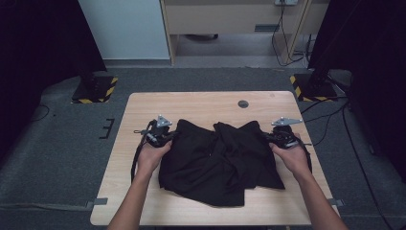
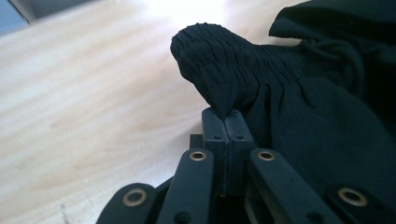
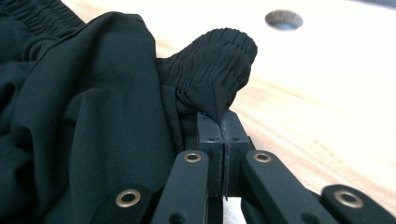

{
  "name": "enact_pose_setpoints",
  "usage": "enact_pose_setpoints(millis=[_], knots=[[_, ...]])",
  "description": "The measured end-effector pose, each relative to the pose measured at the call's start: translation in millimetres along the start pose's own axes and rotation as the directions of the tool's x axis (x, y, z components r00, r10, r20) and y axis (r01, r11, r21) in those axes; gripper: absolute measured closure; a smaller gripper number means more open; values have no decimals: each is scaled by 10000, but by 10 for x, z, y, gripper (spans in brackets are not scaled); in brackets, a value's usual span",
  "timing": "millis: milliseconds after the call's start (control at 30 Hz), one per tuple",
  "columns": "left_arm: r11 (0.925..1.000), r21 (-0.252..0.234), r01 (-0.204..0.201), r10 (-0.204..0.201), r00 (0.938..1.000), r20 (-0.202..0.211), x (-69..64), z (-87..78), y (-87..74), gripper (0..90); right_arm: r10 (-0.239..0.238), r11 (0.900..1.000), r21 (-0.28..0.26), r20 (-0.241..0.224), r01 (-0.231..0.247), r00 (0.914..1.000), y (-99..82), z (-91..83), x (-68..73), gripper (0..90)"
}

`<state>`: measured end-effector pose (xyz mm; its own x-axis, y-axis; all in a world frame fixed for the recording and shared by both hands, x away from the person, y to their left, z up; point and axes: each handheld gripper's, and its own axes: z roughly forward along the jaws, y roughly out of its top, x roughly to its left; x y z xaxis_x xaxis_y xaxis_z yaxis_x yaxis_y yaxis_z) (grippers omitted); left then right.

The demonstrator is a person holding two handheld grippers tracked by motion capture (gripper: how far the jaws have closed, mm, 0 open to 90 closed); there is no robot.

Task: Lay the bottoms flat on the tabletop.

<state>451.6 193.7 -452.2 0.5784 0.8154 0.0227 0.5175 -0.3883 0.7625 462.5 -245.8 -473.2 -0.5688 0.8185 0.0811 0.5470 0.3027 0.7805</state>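
Observation:
A pair of black shorts (image 1: pixel 218 160) lies crumpled on the wooden table (image 1: pixel 201 103), its elastic waistband toward the far side. My left gripper (image 1: pixel 168 136) is shut on the left end of the waistband (image 2: pixel 212 65), the cloth pinched between the closed jaws. At the other end my right gripper (image 1: pixel 269 138) is shut on the right end of the waistband (image 3: pixel 215 60) in the same way. Both waistband corners are lifted a little off the table. A drawstring (image 2: pixel 336 51) shows on the shorts in the left gripper view.
A round cable hole (image 1: pixel 243 104) sits in the table near its far edge. Two stands with yellow-black striped bases (image 1: pixel 95 88) (image 1: pixel 311 86) flank the table on the carpet. Cables (image 1: pixel 287 43) trail on the floor behind, by a wooden cabinet.

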Motion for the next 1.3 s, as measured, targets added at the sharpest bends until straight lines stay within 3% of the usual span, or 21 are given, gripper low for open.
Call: enact_pose_setpoints(millis=[233, 267, 533, 633, 1100, 1300], knots=[[9982, -591, -54, 41, 9997, -225, -12, -182, 152, 899, -104, 9987, -495, 73, 108, 9999, 127, -162, -11, 894], [9964, -833, -125, 99, 9994, -323, -21, -247, 207, 899, -55, 9974, -722, 129, 64, 9999, 169, -217, -9, 894], [9899, -1383, -313, 245, 9984, -507, -31, -464, 396, 900, -330, 9914, -1264, 219, 355, 9992, 328, -413, 2, 895], [9849, -1676, -443, 320, 9967, -751, -23, -583, 473, 900, -389, 9850, -1669, 261, 427, 9989, 431, -545, 24, 895], [9805, -1951, -234, 90, 9972, -744, 37, -643, 533, 899, -575, 9796, -1904, 395, 640, 9976, 588, -666, 30, 895], [9774, -2110, -161, 0, 9971, -761, 73, -692, 695, 900, -587, 9766, -2043, 487, 674, 9971, 709, -729, 36, 895]])
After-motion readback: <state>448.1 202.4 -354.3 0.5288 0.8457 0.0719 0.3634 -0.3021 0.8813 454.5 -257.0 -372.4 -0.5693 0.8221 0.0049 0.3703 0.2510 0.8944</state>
